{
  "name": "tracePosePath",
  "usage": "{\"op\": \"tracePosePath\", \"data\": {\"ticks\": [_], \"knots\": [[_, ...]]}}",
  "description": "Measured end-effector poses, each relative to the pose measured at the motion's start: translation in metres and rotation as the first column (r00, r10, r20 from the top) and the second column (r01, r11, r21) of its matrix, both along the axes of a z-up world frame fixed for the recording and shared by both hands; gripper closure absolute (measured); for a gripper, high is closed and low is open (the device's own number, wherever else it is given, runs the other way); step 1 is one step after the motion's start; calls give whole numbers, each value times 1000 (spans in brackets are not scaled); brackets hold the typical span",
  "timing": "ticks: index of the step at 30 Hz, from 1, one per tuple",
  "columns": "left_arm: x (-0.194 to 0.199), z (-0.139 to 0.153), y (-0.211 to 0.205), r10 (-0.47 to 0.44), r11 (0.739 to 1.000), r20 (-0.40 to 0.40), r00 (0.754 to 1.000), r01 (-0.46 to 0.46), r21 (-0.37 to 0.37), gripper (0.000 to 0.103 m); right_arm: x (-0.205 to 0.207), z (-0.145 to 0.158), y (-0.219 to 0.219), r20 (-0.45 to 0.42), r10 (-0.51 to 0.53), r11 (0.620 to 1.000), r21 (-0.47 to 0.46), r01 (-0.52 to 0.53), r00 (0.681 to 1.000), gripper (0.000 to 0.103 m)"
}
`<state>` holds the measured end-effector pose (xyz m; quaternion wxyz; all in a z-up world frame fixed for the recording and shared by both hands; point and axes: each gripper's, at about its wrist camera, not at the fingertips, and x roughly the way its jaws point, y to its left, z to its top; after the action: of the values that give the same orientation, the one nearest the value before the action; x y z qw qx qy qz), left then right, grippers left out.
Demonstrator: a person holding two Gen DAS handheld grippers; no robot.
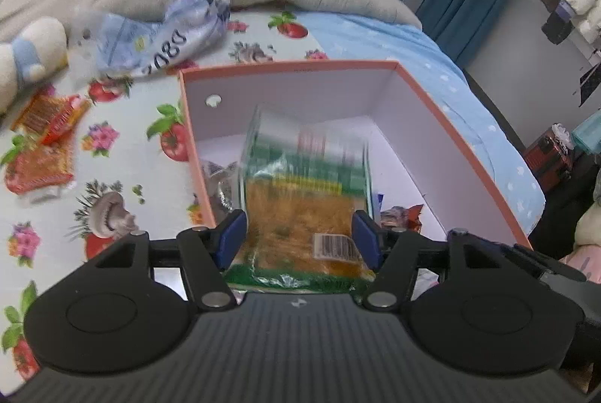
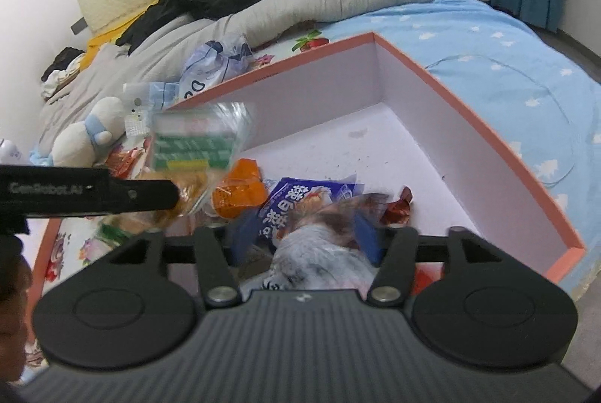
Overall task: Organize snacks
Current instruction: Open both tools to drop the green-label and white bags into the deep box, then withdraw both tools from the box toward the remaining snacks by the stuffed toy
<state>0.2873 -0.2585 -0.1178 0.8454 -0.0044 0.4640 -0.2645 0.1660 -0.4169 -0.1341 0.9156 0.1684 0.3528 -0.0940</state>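
Left gripper (image 1: 298, 237): jaws parted, and a blurred green packet (image 1: 304, 185) is seen between them over the pink box (image 1: 469, 155); orange packets (image 1: 41, 147) are left on the bedsheet. Right gripper (image 2: 300, 237): likewise spread, grey-brown packet (image 2: 319, 245) apparently released above snacks already boxed.

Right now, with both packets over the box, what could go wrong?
1. The green-and-orange packet is blurred between the left gripper pads, close to the box near wall; it may land on the rim or the bedsheet.
2. The pale packet between the right gripper pads could snag on a pad.
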Motion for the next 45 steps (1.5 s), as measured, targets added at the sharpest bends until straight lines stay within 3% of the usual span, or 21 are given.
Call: {"op": "tracePosePath", "data": {"ticks": [10,24,34,45], "knots": [[-60,51,45,23,999,97,995,-20,-28,36,-50,39,32,94,28,999,-18,-26,995,33],[-171,92,129,97,994,208,973,-83,-73,36,-128,72,95,206,92,996,-39,-86,974,33],[-240,102,191,192,980,251,949,-173,-99,36,-166,81,133,244,196,981,-62,-186,950,33],[-291,79,239,303,952,216,928,-284,-115,36,-191,66,167,247,316,948,-63,-310,916,33]]}}
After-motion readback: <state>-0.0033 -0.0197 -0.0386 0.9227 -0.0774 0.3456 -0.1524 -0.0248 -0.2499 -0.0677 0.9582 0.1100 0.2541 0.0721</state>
